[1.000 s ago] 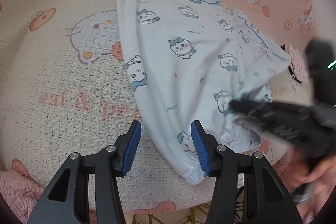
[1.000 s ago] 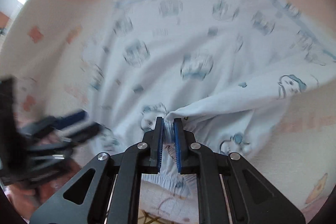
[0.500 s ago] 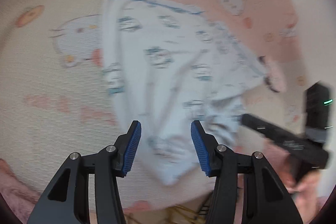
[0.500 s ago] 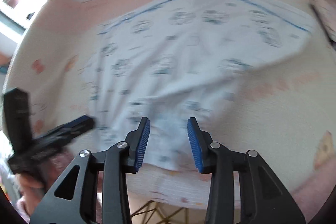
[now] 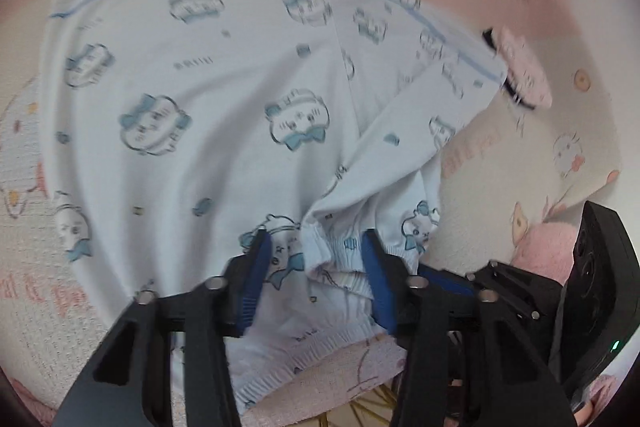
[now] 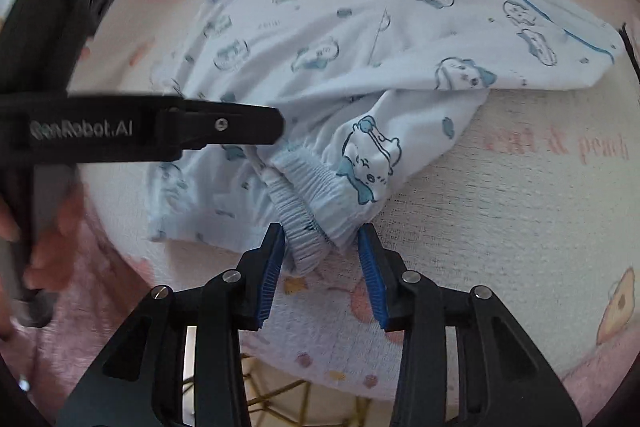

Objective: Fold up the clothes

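My left gripper is closing, blue pads apart, a bunched fold of the elastic waistband between them, not yet pinched. My right gripper is opening, pads spread; the gathered waistband end lies between the tips, near the left pad, no longer pinched. Beyond both sets of fingers the pale blue shorts with cartoon print lie spread on the blanket, the far hem with its blue stripe well away from me, one leg partly folded toward the waistband. Blanket is cream and pink with cat and peach prints. A small pink item sits just past the right far corner of the shorts. In the right view, my left gripper's black arm crosses over the shorts from the left, hand on its handle.
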Tool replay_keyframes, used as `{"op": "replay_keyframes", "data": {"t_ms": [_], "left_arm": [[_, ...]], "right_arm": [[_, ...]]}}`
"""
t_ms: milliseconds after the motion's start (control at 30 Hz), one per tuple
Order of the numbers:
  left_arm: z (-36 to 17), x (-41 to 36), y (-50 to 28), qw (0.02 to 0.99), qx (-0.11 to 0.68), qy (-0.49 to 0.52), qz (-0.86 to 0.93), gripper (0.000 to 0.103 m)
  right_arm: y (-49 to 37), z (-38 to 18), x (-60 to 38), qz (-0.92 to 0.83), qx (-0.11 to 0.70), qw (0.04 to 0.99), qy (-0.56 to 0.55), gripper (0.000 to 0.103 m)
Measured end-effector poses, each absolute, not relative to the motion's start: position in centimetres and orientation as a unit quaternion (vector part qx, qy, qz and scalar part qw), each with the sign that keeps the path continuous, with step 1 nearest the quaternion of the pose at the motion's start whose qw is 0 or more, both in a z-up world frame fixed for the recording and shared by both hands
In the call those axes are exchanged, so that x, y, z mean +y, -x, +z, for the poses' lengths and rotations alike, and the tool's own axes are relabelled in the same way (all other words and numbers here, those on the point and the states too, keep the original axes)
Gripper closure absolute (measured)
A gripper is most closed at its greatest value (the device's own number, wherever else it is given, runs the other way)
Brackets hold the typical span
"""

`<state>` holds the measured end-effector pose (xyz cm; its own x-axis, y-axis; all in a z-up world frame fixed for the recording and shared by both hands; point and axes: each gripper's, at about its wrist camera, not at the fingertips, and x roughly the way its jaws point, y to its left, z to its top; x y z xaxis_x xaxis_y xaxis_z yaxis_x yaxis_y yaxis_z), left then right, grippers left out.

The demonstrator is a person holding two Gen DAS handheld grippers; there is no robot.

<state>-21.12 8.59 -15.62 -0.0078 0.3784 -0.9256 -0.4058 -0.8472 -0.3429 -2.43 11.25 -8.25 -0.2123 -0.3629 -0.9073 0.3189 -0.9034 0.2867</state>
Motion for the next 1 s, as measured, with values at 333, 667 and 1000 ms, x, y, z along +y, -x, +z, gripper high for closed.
{"op": "replay_keyframes", "data": {"t_ms": [333, 667, 1000], "left_arm": [[-15.6, 8.6, 21.9, 0.272, -0.01, 0.664, 0.696, 0.068], [-12.0, 7.4, 20.6, 0.294, -0.035, 0.633, 0.715, 0.094], [-7.0, 1.2, 18.2, 0.266, -0.074, 0.583, 0.764, 0.095]], "right_arm": [[2.6, -8.6, 12.4, -0.788, -0.029, 0.188, -0.586, 0.06], [2.7, -7.9, 13.6, -0.808, -0.035, 0.157, -0.567, 0.06], [2.2, -7.9, 10.8, -0.813, -0.025, 0.184, -0.552, 0.056]]}}
